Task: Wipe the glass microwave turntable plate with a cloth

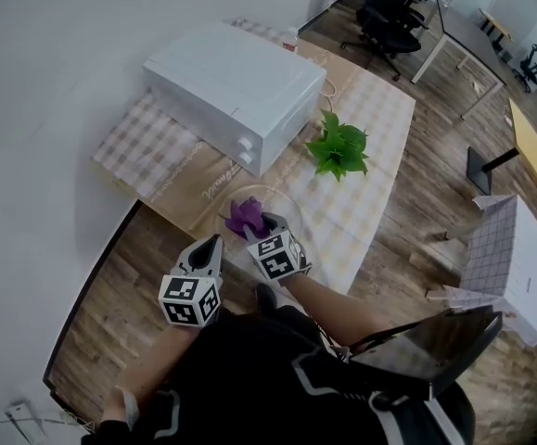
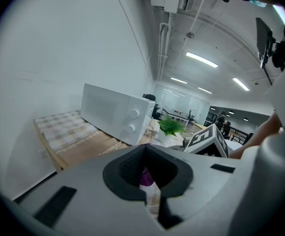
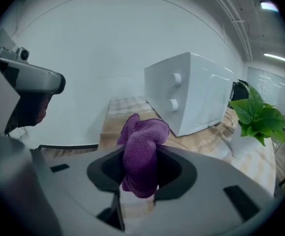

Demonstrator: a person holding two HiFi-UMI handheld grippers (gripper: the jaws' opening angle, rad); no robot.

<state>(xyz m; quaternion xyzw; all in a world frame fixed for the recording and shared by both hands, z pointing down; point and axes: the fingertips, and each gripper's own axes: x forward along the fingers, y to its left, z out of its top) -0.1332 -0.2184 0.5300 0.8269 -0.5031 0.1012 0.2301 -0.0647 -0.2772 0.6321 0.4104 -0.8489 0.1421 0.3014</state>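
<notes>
The glass turntable plate [image 1: 284, 200] lies flat on the checked tablecloth near the table's front edge. A crumpled purple cloth [image 1: 244, 218] rests on its near part. My right gripper [image 1: 266, 222] is shut on that cloth [image 3: 142, 154], which bulges up between the jaws. My left gripper [image 1: 215, 240] hovers just left of the plate's near rim, jaws together, and no glass shows between them. In the left gripper view a bit of purple cloth [image 2: 146, 177] shows past the jaws. The right gripper's marker cube [image 2: 206, 140] is close on the right.
A white microwave [image 1: 231, 91] stands at the back of the table, door shut. A green potted plant [image 1: 339, 146] sits to the right of it. The table's front edge [image 1: 171, 219] meets wooden floor. Office chairs and tables stand farther off.
</notes>
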